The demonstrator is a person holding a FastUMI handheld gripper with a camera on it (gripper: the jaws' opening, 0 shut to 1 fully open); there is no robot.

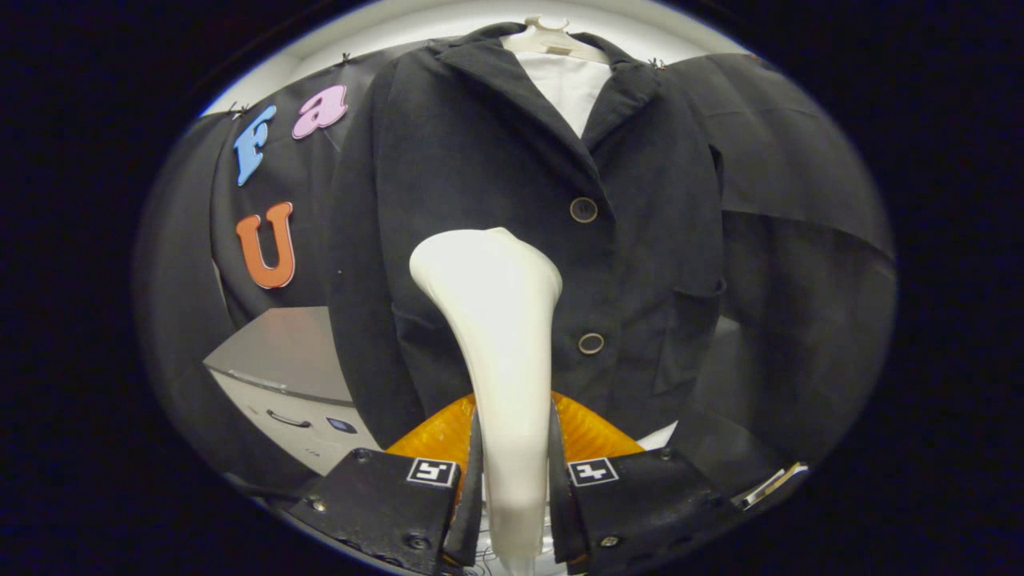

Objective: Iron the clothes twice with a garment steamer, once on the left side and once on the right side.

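A dark jacket (512,160) hangs on a white hanger (552,36) straight ahead, with a white shirt (572,88) showing at its collar and two buttons down its front. A white garment steamer (496,320) stands upright between my fingers, and my gripper (512,472) is shut on its handle. The steamer's wide head sits against the jacket's front, on the panel to the left of the buttons, at about the height of the upper button (583,210).
A grey appliance (288,376) with a handle stands low to the left of the jacket. Black cloth hangs behind and on both sides. An orange ribbed part (436,436) lies just behind my fingers.
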